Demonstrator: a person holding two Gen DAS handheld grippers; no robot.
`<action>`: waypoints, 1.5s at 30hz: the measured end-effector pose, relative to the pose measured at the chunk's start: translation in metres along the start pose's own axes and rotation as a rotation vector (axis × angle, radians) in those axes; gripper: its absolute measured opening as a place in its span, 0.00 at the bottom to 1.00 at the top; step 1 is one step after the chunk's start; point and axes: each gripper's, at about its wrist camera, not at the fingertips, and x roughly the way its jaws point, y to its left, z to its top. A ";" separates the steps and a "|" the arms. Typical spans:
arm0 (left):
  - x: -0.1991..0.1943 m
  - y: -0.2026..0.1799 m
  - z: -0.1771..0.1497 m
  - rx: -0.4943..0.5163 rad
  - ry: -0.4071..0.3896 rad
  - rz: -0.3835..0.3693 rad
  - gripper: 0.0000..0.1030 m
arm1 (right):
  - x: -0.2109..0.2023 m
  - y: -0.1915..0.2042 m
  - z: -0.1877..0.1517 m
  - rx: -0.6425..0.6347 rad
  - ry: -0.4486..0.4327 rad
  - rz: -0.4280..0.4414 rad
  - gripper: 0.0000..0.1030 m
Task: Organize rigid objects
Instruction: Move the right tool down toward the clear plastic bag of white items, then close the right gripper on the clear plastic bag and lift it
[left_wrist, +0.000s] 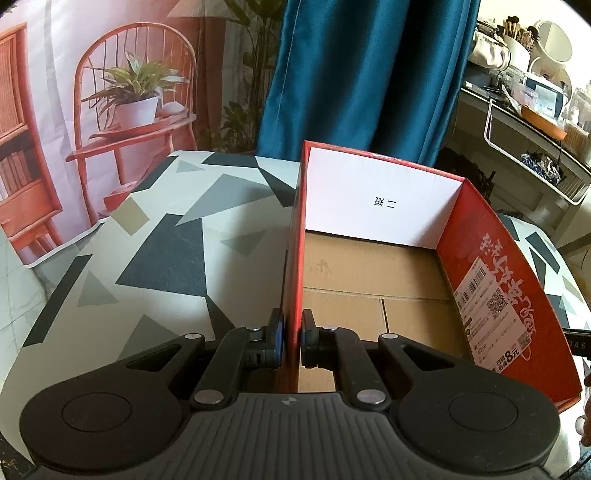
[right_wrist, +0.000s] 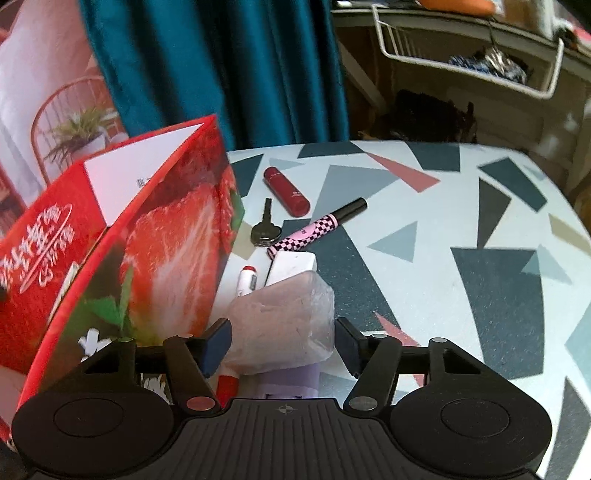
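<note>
The left gripper (left_wrist: 292, 341) is pinched tight on the near part of the left wall of the red box (left_wrist: 509, 295), holding it steady on the patterned table (left_wrist: 166, 240). Inside, the box shows only its bare brown floor — nothing has gone in as far as this view shows, though the nearest corner is hidden. So the tidying looks like it has barely begun. All the little things are on the table just to the right of the box: a red lipstick (right_wrist: 286, 191) at the far end, a dark key (right_wrist: 265, 230) and a pink checked pen (right_wrist: 317, 226) a bit nearer, then a white block (right_wrist: 293, 266) and a white tube with a red cap (right_wrist: 246, 278). Nearest of all is a frosty clear lid on a purple thing (right_wrist: 284, 325), and the right gripper (right_wrist: 282, 345) is partway open around it. Its fingers sit on each side of the lid, but whether they press it I cannot tell. Every one of these things is waiting to go in.
</note>
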 end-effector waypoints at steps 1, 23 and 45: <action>0.000 0.001 0.000 -0.003 0.001 -0.003 0.10 | 0.002 -0.002 0.000 0.015 0.003 0.003 0.56; 0.003 0.004 0.003 -0.012 0.041 -0.018 0.10 | -0.002 -0.004 0.003 0.083 -0.040 0.094 0.25; 0.004 0.003 0.002 0.027 0.052 -0.012 0.10 | -0.033 -0.001 0.013 0.072 -0.117 0.097 0.23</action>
